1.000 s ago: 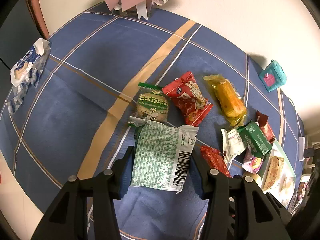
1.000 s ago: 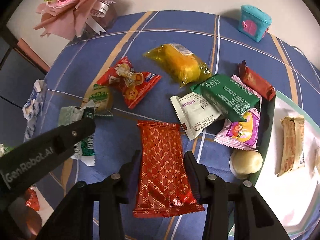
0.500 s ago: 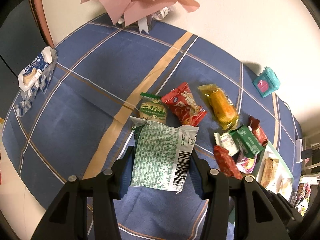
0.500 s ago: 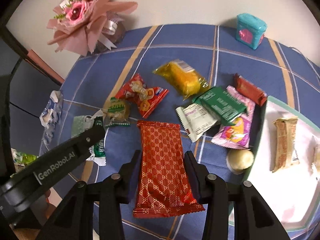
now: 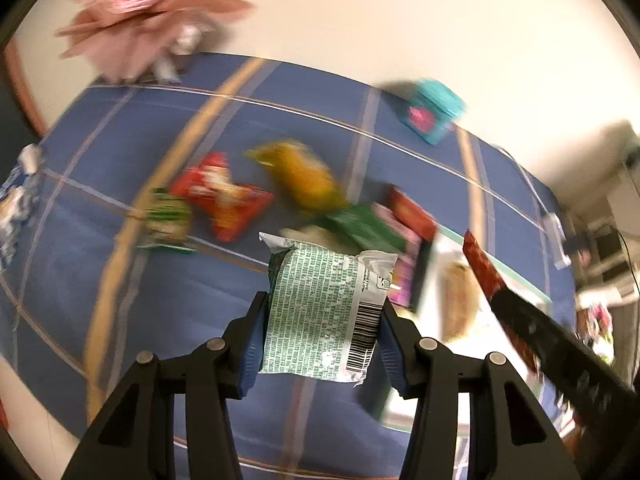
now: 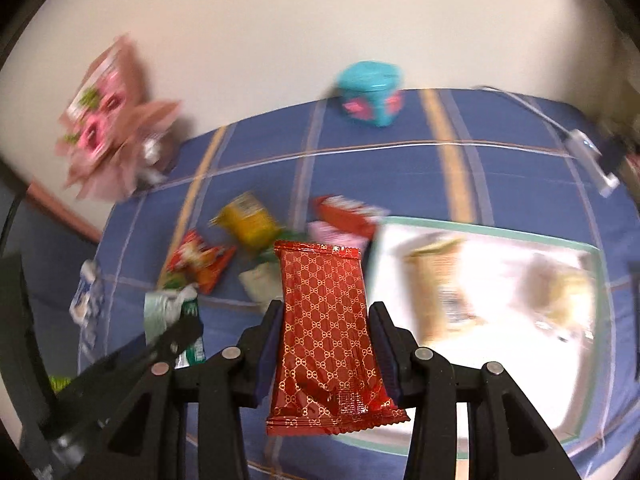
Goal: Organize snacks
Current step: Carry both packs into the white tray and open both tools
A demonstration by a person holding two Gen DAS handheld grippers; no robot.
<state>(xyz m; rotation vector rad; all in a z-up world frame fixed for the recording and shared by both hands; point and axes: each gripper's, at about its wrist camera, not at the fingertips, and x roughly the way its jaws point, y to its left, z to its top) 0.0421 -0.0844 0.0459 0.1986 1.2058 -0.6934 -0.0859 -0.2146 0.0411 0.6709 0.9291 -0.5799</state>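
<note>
My left gripper (image 5: 322, 312) is shut on a green-and-white snack packet (image 5: 324, 308), held off the blue checked tablecloth (image 5: 120, 280). My right gripper (image 6: 325, 316) is shut on a red patterned snack packet (image 6: 326, 328); that packet (image 5: 482, 268) and its black arm also show at the right of the left wrist view. Loose snacks lie blurred on the cloth: a red bag (image 5: 222, 196), a yellow packet (image 5: 306, 174), a small green packet (image 5: 168, 216), a green flat pack (image 5: 364, 226). A white tray (image 6: 520, 344) with a green rim holds a few wrapped snacks.
A pink paper bouquet (image 5: 148, 12) stands at the back left by the wall. A teal box (image 6: 370, 94) sits at the back edge. A blue-and-white wrapper (image 5: 16, 204) lies at the left edge. A white cable and plug (image 6: 584, 148) lie at the far right.
Both grippers have risen and swung right toward the tray with their packets still held. The views tilted up, showing more wall, and the scene is now motion-blurred.
</note>
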